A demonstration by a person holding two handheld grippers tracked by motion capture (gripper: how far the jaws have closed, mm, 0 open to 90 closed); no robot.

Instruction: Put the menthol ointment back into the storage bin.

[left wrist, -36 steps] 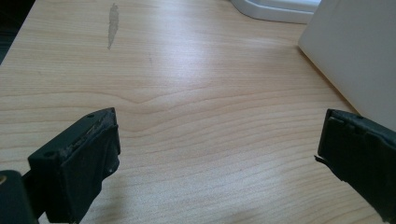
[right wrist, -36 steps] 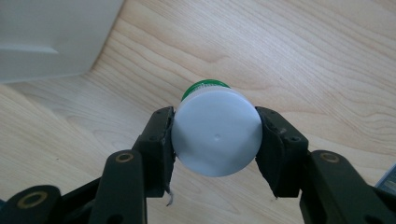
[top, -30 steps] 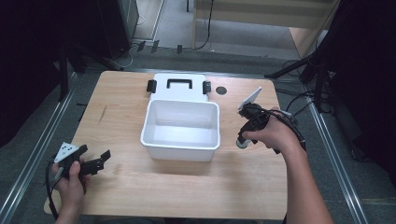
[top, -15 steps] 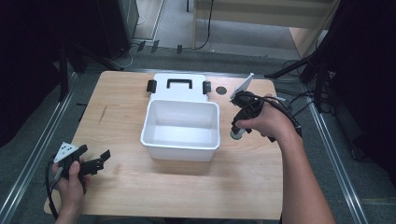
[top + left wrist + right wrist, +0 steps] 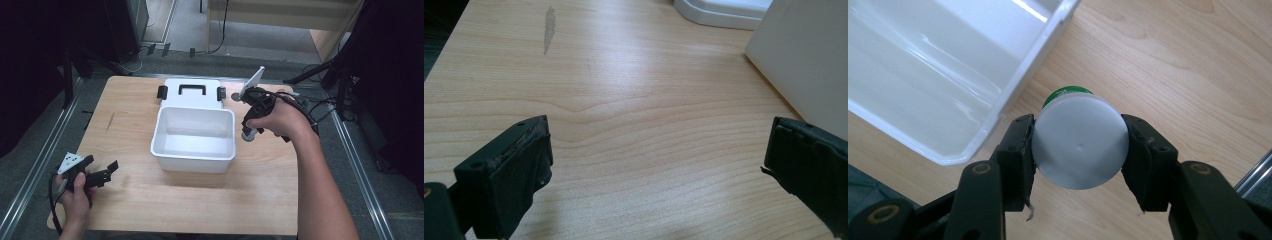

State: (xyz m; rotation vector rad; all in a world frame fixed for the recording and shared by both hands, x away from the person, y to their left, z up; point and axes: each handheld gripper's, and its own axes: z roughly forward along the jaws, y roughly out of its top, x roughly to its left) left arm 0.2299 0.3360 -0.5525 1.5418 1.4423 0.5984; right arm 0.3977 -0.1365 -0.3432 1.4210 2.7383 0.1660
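Bottle (image 5: 1079, 148) with the white cap is clamped in the right gripper (image 5: 1078, 150), both fingers (image 5: 1018, 155) pressed against the sides of the cap, and there's a green band peeking out just under it. In the right gripper view it sits dead centre of the frame, hanging over bare wood just right of the white bin (image 5: 1013, 100), whose corner and glossy inside take up the upper left. Can't tell from that shot whether the bottle's base touches the desk (image 5: 1173, 60).

From the high view the right gripper (image 5: 252, 117) is at centre right of the frame, just beside the bin's (image 5: 194, 161) right rim, with the person's right hand (image 5: 280, 120) wrapped around it and cables trailing off to the right. You can see the bottle's (image 5: 247, 134) pale lower end poking out below the hand. Behind the bin, toward the top of the frame, lies its white lid (image 5: 192, 92) with a black handle and black latches, and a small dark round thing (image 5: 235, 98) sits on the desk (image 5: 130, 115) next to that.

Left gripper (image 5: 102, 175) is way down in the lower left of the high view, well apart from the bin, held in the left hand (image 5: 75, 187) near the desk's front edge. Its fingers (image 5: 519, 165) stand wide open with nothing between them but wood grain; the bin's (image 5: 804, 55) wall shows at the upper right of the left gripper view.
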